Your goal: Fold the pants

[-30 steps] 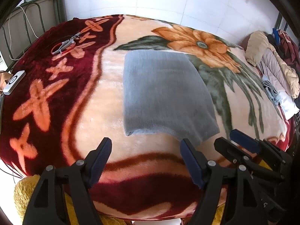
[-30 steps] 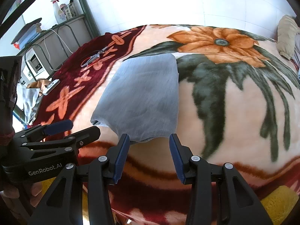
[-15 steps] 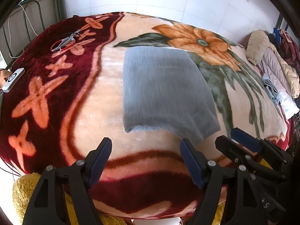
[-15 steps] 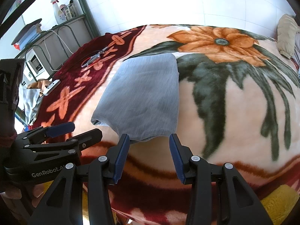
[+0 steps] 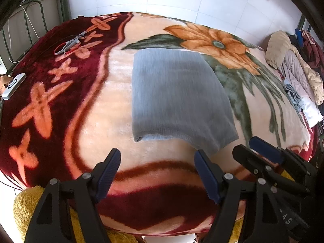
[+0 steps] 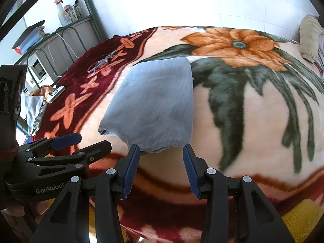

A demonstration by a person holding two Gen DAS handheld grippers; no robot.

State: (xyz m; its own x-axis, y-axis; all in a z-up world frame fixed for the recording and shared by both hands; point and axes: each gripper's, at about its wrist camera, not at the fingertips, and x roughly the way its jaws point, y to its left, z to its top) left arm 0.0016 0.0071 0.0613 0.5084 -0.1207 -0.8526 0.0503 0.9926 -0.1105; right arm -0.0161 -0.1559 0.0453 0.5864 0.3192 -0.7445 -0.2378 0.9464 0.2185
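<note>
No change vs earlier: both grippers static. Left gripper (image 5: 157,170) spread wide, right gripper (image 6: 161,166) part-spread, both empty. Grey pants (image 5: 178,99) folded into flat rectangle on floral blanket (image 5: 97,109).

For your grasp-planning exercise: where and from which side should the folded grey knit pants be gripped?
Grip the folded grey knit pants at the near hem, coming from the near side; its loose edge lifts slightly off the floral plush blanket, unlike the flat sides.

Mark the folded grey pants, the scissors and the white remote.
folded grey pants (image 5: 178,99), left wrist view, middle of top layer
scissors (image 5: 68,43), left wrist view, near the pivot
white remote (image 6: 55,94), right wrist view, top face
</note>
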